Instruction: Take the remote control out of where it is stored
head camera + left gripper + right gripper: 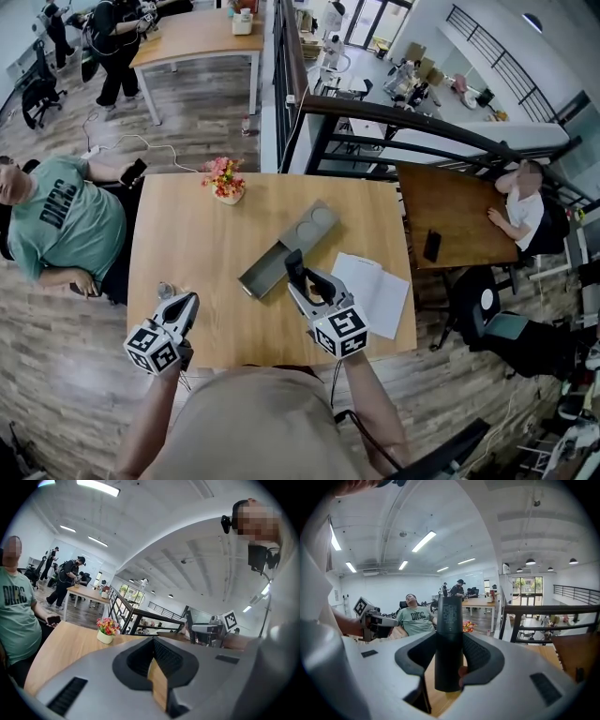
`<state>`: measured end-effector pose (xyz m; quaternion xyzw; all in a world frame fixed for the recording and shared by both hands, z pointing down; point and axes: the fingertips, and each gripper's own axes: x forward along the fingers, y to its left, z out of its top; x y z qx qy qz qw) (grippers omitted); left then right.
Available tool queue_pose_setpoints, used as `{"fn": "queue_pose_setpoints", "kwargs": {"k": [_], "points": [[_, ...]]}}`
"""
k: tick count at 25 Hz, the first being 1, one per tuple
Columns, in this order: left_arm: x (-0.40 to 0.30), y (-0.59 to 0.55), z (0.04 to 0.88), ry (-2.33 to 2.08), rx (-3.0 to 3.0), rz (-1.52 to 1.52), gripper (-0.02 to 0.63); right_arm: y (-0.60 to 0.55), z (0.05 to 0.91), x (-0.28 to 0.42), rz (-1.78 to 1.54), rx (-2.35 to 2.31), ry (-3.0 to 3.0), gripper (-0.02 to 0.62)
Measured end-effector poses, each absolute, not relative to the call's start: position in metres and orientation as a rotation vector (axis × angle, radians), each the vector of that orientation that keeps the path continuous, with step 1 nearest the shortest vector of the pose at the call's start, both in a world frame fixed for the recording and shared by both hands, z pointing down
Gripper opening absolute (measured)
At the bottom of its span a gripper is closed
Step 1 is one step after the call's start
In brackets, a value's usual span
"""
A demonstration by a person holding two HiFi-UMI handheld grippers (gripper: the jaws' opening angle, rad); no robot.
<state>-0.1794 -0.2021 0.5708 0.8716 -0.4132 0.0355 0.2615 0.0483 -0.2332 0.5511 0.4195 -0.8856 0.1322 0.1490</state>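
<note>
At the near-left corner of the light wooden table (187, 225), I hold the left gripper (186, 305) idle. Its jaws are pressed together with nothing between them. I judge it is parked here so that it cannot foul the lift. A small round glassy object (166, 290) sits just beside it; I cannot tell what it is.

Toward the near edge, right of centre, the right gripper (449, 667) is clenched on the black, slab-shaped plastic remote control (449, 620). The ribbed dark pads grip its lower half across the narrow sides. The remote control stands upright with its top end free and its matte face, with fine print, toward the camera. It is above the tabletop and apart from its storage, so I judge the extraction essentially complete.

Just right of this gripper, flat white paper sheets (375, 292) lie near the table's right edge.

At the table centre lies the grey oblong storage tray (272, 262), metal-looking and set diagonally. Its near section is open and shows nothing inside; its far section has two round recesses. The open end faces the right gripper, which suits a straight pull-out.

At the far edge stands a small pot of pink and yellow flowers (225, 180), well apart from the work.
</note>
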Motion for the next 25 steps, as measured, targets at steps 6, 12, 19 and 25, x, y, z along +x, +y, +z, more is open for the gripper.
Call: {"fn": "queue_pose_setpoints", "kwargs": {"k": [6,12,19,25], "points": [[-0.169,-0.2,0.577,-1.077,2.359,0.109,0.005,-0.226,0.579,0.037,0.35,1.119,-2.476,0.181],[-0.158,-0.196,0.587,-1.033,2.351,0.127,0.005,-0.211,0.608,0.021,0.271,0.96,-2.407,0.181],[-0.147,-0.188,0.59,-0.971,2.346,0.141,0.005,-0.191,0.651,0.01,0.161,0.775,-2.262,0.181],[-0.14,-0.182,0.602,-0.919,2.325,0.182,0.005,-0.174,0.695,0.006,0.093,0.615,-2.151,0.181]]}}
